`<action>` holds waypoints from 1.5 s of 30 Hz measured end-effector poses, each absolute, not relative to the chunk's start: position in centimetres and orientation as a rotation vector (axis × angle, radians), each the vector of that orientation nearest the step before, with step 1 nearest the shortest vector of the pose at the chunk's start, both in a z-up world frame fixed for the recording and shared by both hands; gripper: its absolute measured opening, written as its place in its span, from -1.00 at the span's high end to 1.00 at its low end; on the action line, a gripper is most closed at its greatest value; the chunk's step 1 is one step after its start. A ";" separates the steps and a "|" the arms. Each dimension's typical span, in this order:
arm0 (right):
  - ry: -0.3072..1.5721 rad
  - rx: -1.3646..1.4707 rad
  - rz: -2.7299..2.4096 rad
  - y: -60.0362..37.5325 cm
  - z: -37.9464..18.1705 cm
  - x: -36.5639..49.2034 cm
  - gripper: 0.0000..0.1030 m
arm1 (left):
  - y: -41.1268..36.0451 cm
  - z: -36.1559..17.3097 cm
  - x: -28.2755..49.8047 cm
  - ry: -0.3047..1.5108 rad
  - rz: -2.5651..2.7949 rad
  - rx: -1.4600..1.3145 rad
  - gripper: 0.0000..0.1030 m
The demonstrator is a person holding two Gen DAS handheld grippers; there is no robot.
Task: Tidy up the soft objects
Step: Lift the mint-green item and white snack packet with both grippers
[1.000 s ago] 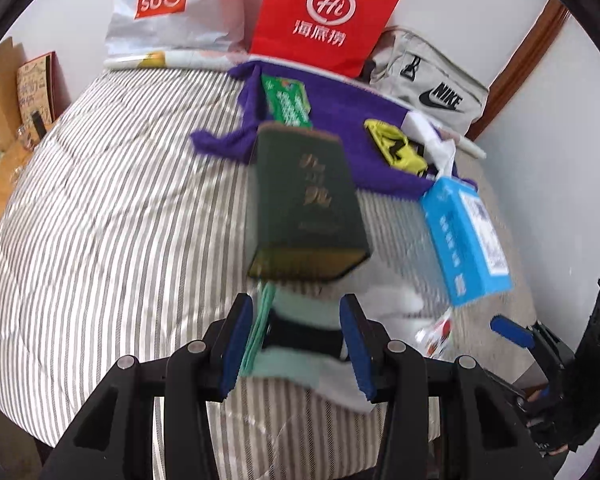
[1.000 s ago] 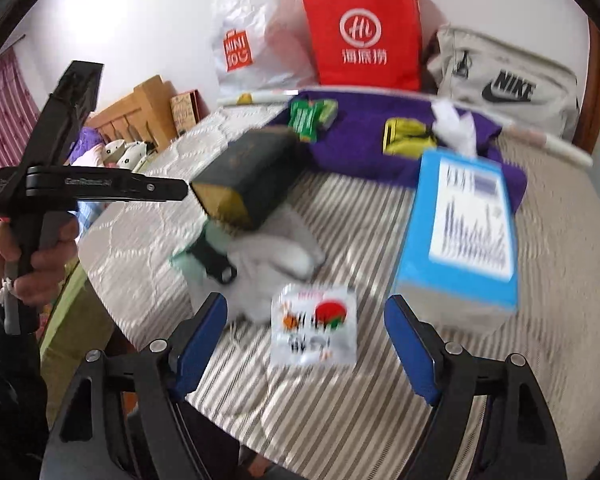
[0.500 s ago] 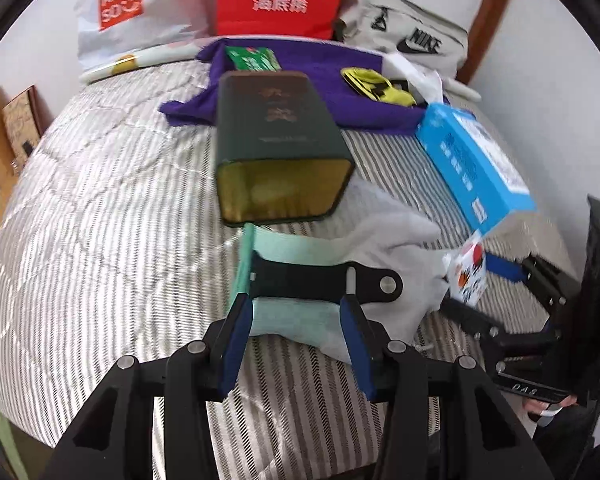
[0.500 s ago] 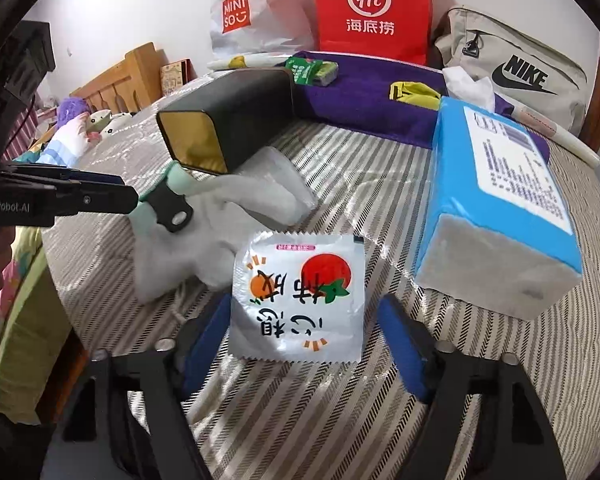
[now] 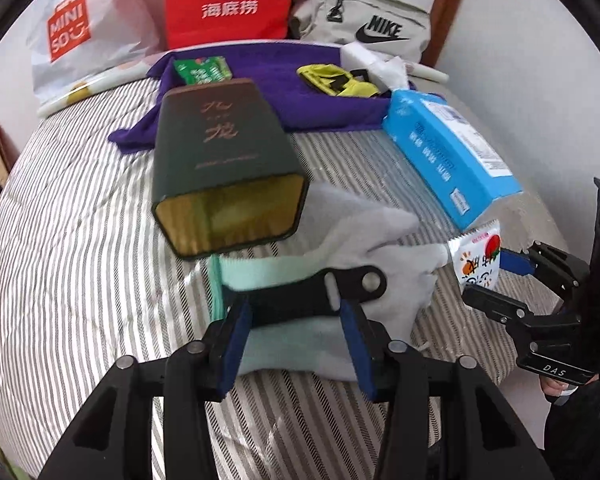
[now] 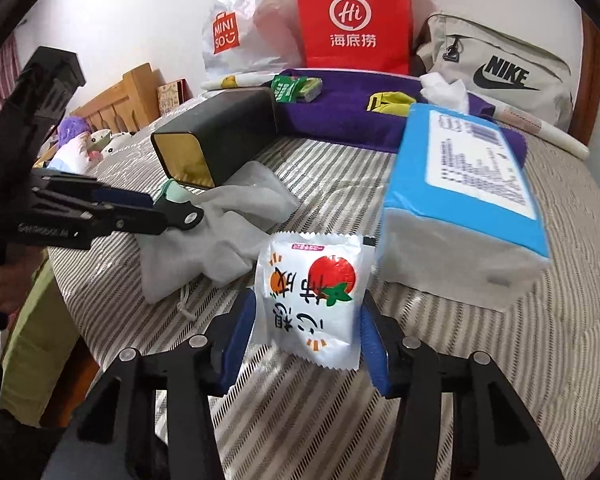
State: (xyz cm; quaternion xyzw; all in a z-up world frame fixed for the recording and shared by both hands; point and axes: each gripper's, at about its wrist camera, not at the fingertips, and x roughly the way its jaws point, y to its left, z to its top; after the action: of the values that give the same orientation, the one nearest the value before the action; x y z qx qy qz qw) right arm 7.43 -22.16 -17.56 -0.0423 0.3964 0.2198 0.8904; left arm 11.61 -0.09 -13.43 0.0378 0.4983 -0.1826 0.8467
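Observation:
My left gripper (image 5: 296, 340) has its blue pads on either side of a mint-green item with a black strap (image 5: 300, 300) that lies on a grey cloth pouch (image 5: 380, 256) on the striped bed. Whether the pads press it is unclear. My right gripper (image 6: 306, 344) is closed around a white snack packet with a tomato print (image 6: 312, 296); the packet also shows in the left wrist view (image 5: 478, 256). The pouch (image 6: 220, 248) and the left gripper (image 6: 140, 208) show in the right wrist view.
A dark green tin (image 5: 220, 176) lies on its side behind the pouch. A blue tissue pack (image 5: 448, 156) lies to the right. A purple cloth (image 5: 276, 80) holds small items. Shopping bags (image 5: 228, 0) and a Nike bag (image 5: 364, 20) stand at the back wall.
Both grippers moved forward and down. The right gripper narrowed from wide open onto the snack packet. The left gripper now straddles the mint-green item.

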 end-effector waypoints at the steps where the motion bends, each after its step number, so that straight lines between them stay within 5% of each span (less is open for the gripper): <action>1: 0.823 -0.091 0.452 -22.3 -17.5 7.3 0.07 | -0.2 -13.3 11.7 1.045 -0.393 0.089 -0.05; 4: 0.841 -0.094 0.434 -23.2 -17.6 6.8 0.49 | -0.6 -13.3 12.2 1.031 -0.412 0.127 -0.06; 9: 0.887 -0.065 0.413 -24.6 -18.5 6.6 0.49 | -0.9 -13.9 13.0 1.044 -0.480 0.146 -0.07; 11: 0.876 -0.039 0.427 -24.8 -18.3 6.6 0.40 | -0.6 -14.0 13.2 1.050 -0.507 0.129 -0.11; 14: 0.852 -0.010 0.458 -24.4 -17.8 6.8 -0.13 | -0.1 -14.3 13.2 1.055 -0.544 0.110 -0.16; 22: 0.890 -0.010 0.449 -21.7 -18.5 8.8 -0.21 | -0.7 -14.6 11.5 1.022 -0.601 0.235 -0.32; 27: 0.884 -0.011 0.433 -20.5 -18.6 9.6 -0.51 | 0.1 -14.3 11.3 1.026 -0.628 0.243 -0.32; 30: 0.877 -0.018 0.419 -20.0 -18.6 10.1 -0.51 | 0.9 -13.9 12.0 1.007 -0.604 0.218 -0.31; 33: 0.873 -0.073 0.380 -19.6 -18.6 10.2 -0.19 | 1.5 -13.5 12.7 0.998 -0.598 0.203 -0.29; 37: 0.873 -0.130 0.376 -19.5 -18.6 9.8 -0.02 | 0.5 -13.4 12.5 0.967 -0.634 0.292 -0.28; 45: 0.871 -0.082 0.366 -21.4 -17.9 8.8 0.00 | -0.5 -14.6 12.9 1.000 -0.663 0.327 -0.04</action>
State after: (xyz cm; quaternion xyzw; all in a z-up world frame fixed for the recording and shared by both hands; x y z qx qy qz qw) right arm 8.77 -21.45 -17.86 -0.0393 0.4194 0.1760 0.8897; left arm 12.89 -0.49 -14.62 0.1531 0.4685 -0.3106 0.8127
